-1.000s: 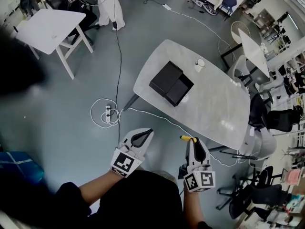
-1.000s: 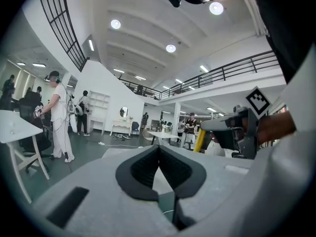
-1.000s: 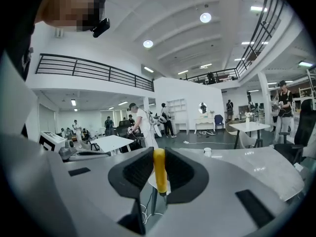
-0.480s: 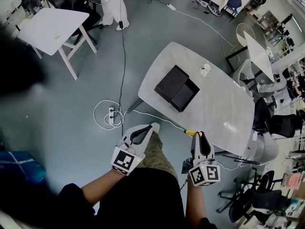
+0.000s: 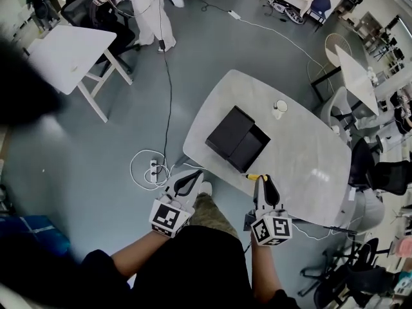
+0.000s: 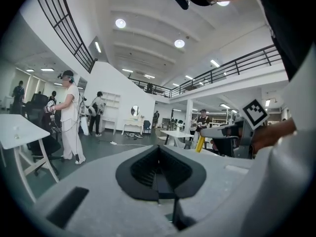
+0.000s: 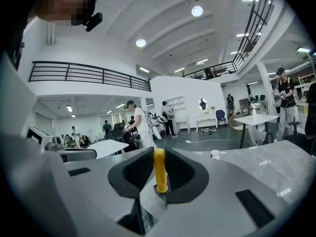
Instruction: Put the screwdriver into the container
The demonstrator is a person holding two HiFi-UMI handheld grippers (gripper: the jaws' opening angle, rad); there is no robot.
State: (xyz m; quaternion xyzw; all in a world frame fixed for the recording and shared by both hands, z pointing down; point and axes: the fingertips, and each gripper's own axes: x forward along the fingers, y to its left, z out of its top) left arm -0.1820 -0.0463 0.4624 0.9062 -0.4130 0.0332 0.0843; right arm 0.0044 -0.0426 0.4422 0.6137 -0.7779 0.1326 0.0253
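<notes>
My right gripper [image 5: 262,179] is shut on the screwdriver, whose yellow handle [image 5: 252,177] sticks out to the left of the jaws, over the near edge of the grey table [image 5: 302,166]. In the right gripper view the handle [image 7: 159,169] stands upright between the black pads. The black container [image 5: 236,138], a two-part open box, lies on the table just beyond the gripper. My left gripper [image 5: 193,176] hangs over the floor left of the table, shut and holding nothing; its jaws [image 6: 159,174] meet in a line.
A white cup [image 5: 280,106] stands on the table behind the container. A power strip and coiled cables [image 5: 153,167] lie on the floor at the left. A white table [image 5: 71,53] and people stand further off. Chairs [image 5: 370,172] crowd the right side.
The person has stepped closer to the table. The right gripper with the screwdriver has come from over the floor to the table's near edge. Both grippers' jaws are unchanged.
</notes>
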